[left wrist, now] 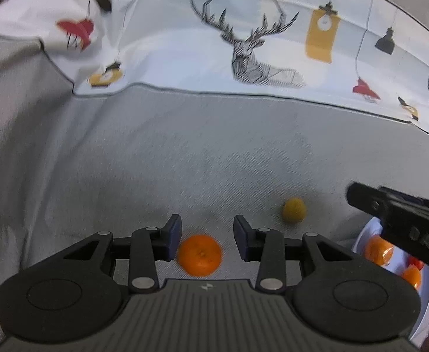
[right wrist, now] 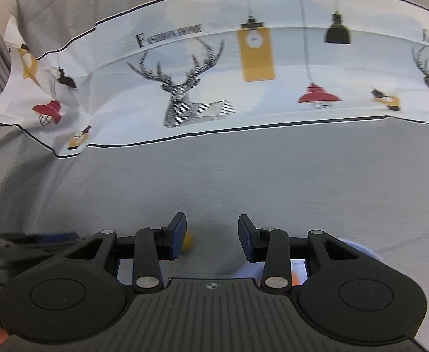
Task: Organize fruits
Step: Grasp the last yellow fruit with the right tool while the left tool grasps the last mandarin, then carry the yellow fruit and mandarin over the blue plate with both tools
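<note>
- The left gripper [left wrist: 208,240] hovers above the grey surface [left wrist: 156,161], its jaws spread and holding nothing.
- An orange [left wrist: 199,254] lies on the surface between those jaws, nearer the left finger; contact cannot be told.
- A small yellow fruit [left wrist: 294,210] sits apart to its right.
- At the right edge, a white plate [left wrist: 369,228] carries orange fruits [left wrist: 378,250], partly hidden by the right gripper [left wrist: 396,214].
- In its own view the right gripper [right wrist: 212,239] has its jaws spread and empty, the yellow fruit [right wrist: 187,242] peeking past its left finger.
- A printed cloth [left wrist: 243,44] with deer and lamps lies at the far side.
</note>
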`<action>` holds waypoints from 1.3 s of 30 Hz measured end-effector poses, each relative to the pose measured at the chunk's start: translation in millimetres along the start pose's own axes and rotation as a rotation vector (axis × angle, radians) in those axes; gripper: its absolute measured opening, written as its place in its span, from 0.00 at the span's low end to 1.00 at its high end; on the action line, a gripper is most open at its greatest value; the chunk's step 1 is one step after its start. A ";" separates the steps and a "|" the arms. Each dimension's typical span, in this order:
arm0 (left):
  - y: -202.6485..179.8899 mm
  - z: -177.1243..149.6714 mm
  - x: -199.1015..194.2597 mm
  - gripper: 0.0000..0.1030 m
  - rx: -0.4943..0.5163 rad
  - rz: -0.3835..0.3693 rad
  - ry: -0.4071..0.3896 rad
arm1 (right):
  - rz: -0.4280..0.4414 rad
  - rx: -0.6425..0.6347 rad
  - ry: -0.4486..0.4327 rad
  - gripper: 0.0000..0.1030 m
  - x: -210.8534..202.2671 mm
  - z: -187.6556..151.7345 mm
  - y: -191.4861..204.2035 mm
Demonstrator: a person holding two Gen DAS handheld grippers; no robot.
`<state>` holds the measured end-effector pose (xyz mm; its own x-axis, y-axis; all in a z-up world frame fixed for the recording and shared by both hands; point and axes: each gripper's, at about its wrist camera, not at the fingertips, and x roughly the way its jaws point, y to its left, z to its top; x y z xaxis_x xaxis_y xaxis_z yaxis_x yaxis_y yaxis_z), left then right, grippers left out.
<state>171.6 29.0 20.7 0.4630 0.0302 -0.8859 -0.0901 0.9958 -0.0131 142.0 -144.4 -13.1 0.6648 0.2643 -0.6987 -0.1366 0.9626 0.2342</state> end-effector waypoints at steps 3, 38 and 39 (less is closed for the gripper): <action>5.4 -4.6 8.4 0.42 0.003 -0.023 0.037 | 0.014 0.000 0.019 0.40 15.6 -1.2 11.2; -1.4 -12.2 32.4 0.39 0.099 0.004 0.062 | -0.040 -0.086 0.144 0.26 71.2 -25.8 25.1; -1.7 -12.4 32.3 0.39 0.101 0.005 0.061 | -0.039 -0.085 0.142 0.26 70.4 -25.7 25.0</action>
<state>175.8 27.2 -13.6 0.4080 0.0329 -0.9124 -0.0017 0.9994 0.0352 166.4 -100.2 -73.9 0.5609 0.2265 -0.7963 -0.1784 0.9723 0.1508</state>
